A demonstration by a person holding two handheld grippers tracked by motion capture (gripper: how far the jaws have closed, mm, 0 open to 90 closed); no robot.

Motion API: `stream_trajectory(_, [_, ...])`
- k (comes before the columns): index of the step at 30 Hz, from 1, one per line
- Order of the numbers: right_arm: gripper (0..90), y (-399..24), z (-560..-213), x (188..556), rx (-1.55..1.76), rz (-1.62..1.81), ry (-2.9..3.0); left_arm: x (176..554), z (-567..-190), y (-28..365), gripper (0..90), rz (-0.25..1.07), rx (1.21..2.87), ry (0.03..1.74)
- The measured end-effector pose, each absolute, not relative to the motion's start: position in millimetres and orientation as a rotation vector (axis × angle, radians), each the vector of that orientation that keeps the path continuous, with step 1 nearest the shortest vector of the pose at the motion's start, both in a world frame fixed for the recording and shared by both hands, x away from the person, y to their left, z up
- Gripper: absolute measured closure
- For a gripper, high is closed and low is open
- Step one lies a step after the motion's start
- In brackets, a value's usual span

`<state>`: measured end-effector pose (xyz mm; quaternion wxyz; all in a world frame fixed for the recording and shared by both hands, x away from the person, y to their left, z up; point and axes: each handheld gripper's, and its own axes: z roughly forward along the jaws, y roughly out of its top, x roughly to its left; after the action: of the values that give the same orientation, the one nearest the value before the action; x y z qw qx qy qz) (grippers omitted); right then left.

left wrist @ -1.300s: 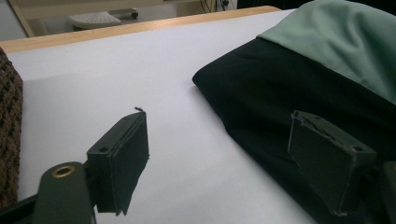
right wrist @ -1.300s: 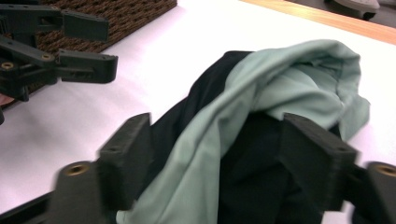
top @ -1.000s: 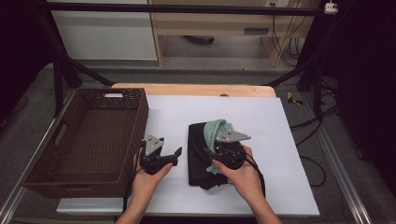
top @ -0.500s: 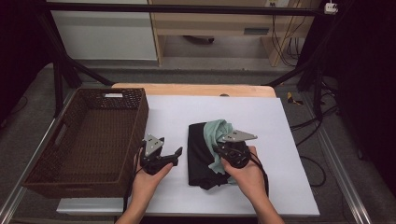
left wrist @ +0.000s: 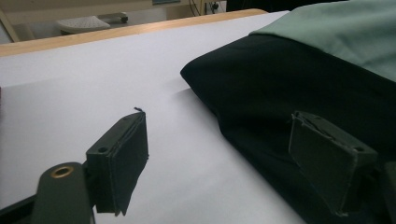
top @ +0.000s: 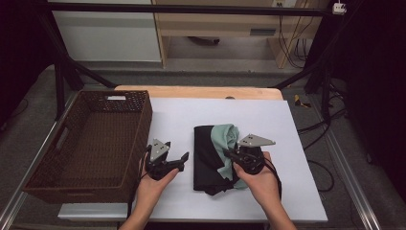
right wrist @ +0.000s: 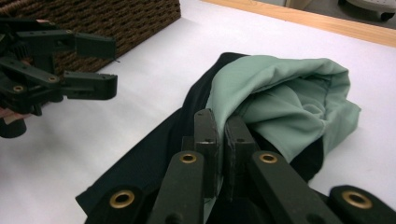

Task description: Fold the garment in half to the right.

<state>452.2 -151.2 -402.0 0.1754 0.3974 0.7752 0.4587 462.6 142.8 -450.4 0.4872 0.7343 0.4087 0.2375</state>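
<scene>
A pale green cloth (top: pixel 229 135) lies bunched on a folded black cloth (top: pixel 205 155) in the middle of the white table top (top: pixel 215 112). My right gripper (top: pixel 228 154) is at the pile's right side, shut on the edge of the green cloth (right wrist: pixel 289 98), which sits pinched between its jaws (right wrist: pixel 223 122). The black cloth (right wrist: pixel 149 158) lies flat beneath. My left gripper (top: pixel 185 158) rests open just left of the pile and holds nothing. In the left gripper view its jaws (left wrist: pixel 219 158) stand wide apart at the near edge of the black cloth (left wrist: pixel 280 84).
A dark brown wicker basket (top: pixel 143 115) stands at the table's left side with nothing inside it. In the right gripper view it sits behind the left gripper (right wrist: pixel 112 65). A wooden edge (top: pixel 201 91) borders the table's far side. Bare white surface lies beyond and right of the cloths.
My right gripper has closed on the green cloth's edge and shifted a little to the right, drawing the green cloth flatter over the black one. The left gripper has stayed put.
</scene>
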Motion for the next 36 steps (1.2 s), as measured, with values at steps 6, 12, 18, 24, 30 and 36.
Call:
stream_trajectory(6, [86.4, -162, -411, 449, 1.099, 1.265, 2.19, 463, -451, 144, 18.8, 0.583, 1.779, 0.999])
stream_trajectory(12, [86.3, -169, -422, 446, 1.083, 1.218, 2.17, 463, -453, 144, 18.4, 0.595, 1.778, 1.003])
stream_trajectory(18, [86.3, -172, -428, 442, 1.034, 1.168, 2.152, 464, -456, 143, 17.9, 0.599, 1.784, 1.009])
stream_trajectory(24, [86.4, -174, -430, 440, 1.022, 1.146, 2.148, 463, -457, 142, 15.9, 0.591, 1.783, 0.988])
stream_trajectory(30, [86.5, -178, -432, 440, 1.046, 1.132, 2.147, 464, -458, 140, 12.9, 0.586, 1.79, 0.992])
stream_trajectory(36, [86.6, -179, -435, 440, 1.055, 1.122, 2.152, 464, -457, 141, 6.8, 0.59, 1.772, 1.008])
